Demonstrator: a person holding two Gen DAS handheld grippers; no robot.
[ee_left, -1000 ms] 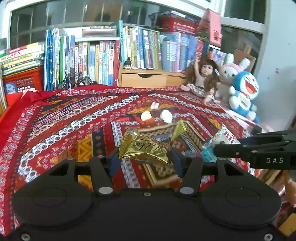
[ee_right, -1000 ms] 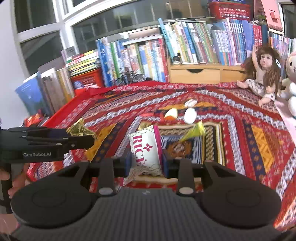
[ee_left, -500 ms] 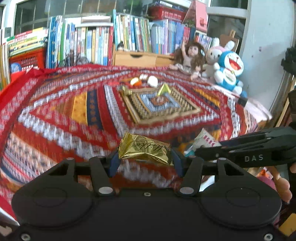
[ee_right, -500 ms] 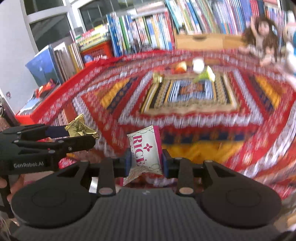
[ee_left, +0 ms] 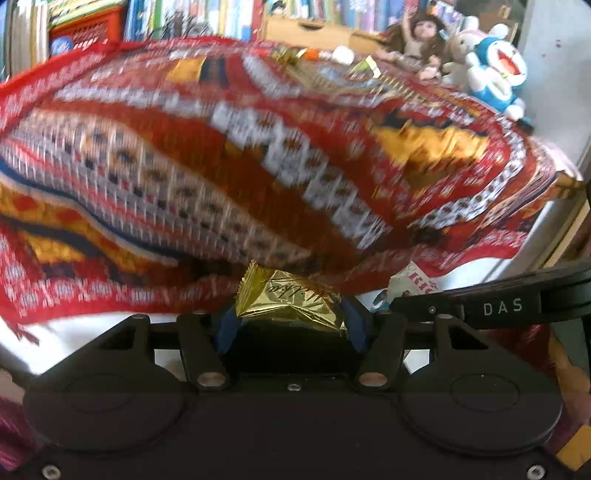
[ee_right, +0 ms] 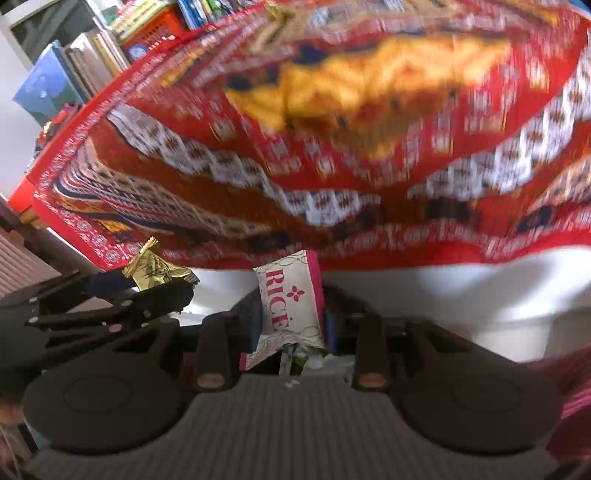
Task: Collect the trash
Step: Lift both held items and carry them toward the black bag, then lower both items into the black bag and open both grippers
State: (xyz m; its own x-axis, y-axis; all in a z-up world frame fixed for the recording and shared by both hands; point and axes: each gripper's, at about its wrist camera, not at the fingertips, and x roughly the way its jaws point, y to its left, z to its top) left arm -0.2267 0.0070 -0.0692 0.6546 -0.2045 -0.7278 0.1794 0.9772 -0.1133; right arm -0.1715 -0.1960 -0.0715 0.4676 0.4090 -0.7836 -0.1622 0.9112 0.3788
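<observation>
My left gripper (ee_left: 291, 314) is shut on a crumpled gold foil wrapper (ee_left: 291, 301), held below the front edge of the table. My right gripper (ee_right: 290, 314) is shut on a white and pink wrapper marked RICE (ee_right: 290, 299). In the right wrist view the left gripper (ee_right: 147, 284) shows at the left with the gold wrapper (ee_right: 155, 267). In the left wrist view the right gripper's black finger (ee_left: 498, 306) shows at the right, with the RICE wrapper (ee_left: 413, 280) beside it. More scraps, a gold one (ee_left: 290, 55) and a yellow-green one (ee_left: 365, 66), lie far back on the table.
A red patterned cloth (ee_left: 221, 166) covers the table and hangs over its front edge. A doll (ee_left: 421, 40) and plush toys (ee_left: 495, 74) sit at the back right. Books (ee_left: 207, 14) line the back. Stacked books (ee_right: 66, 74) stand at the left.
Both grippers have pulled back off the table and dropped below its front edge, each still holding its wrapper. The views now tilt down and blur with motion.
</observation>
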